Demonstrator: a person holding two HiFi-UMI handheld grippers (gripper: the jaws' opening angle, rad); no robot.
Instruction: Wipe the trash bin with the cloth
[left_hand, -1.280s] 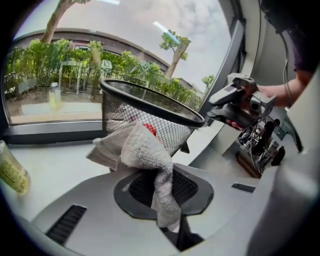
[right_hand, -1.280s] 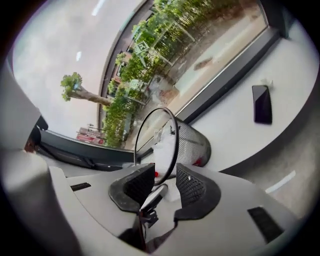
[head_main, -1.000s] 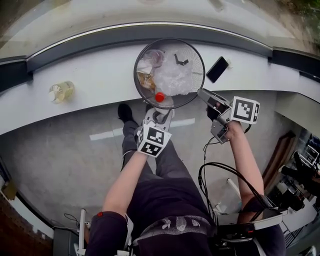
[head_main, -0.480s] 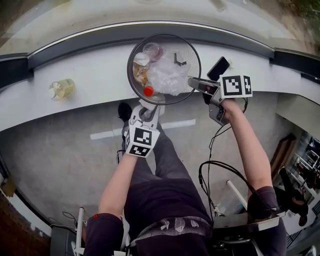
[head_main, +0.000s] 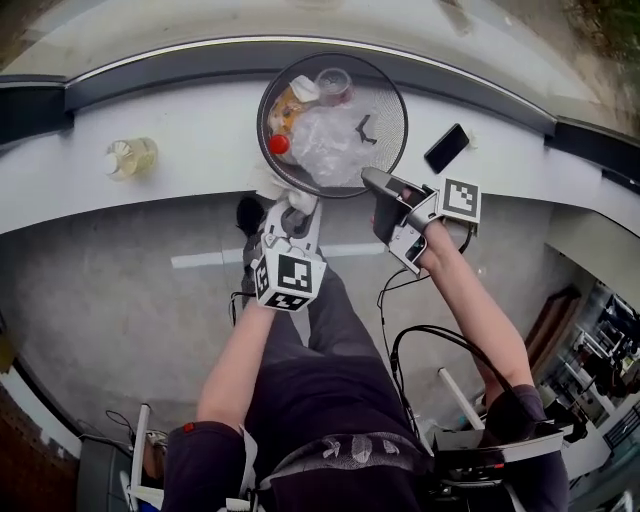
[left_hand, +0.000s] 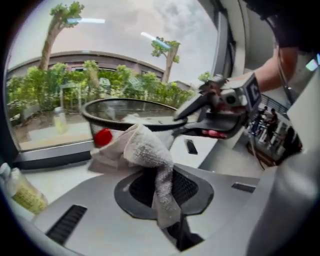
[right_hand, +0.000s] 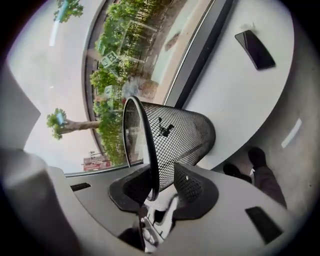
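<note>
On the pale ledge (head_main: 190, 165) under the window, at the far left, we see a bottle (head_main: 128, 157) standing well apart from everything else.

Next comes our left arm. The bare forearm reaches straight ahead from the body, and the left gripper (head_main: 290, 205) points forward and down at the near side of the bin (head_main: 388, 100). Its jaws are nearly together, clamped on the cloth (left_hand: 145, 150). In the left gripper view a narrow tail of the cloth hangs between the pads, and the rest bunches out past the tips. That white bunch lies against the bin's near wall, just under the rim. From the head view we see the cloth (head_main: 283, 192) touching the bin at its lower left edge.

The bin (left_hand: 90, 116) is black wire mesh and sits at the middle of the ledge. It holds a clear bag (head_main: 325, 145), a red cap (head_main: 278, 144) and a cup (head_main: 333, 85).

To its right, our right forearm stretches forward and slants in toward the bin. The right gripper (head_main: 375, 180) is rolled over, so its marker cube faces up and to the right. Its jaws have just been closing, with the bin's rim between them. In the right gripper view one jaw sits inside the bin (right_hand: 180, 130) and the other outside the mesh, and the pair clasps the rim at a middling width.

Farther right a dark phone (head_main: 446, 147) lies flat on the ledge, near the bin but not touching it.
</note>
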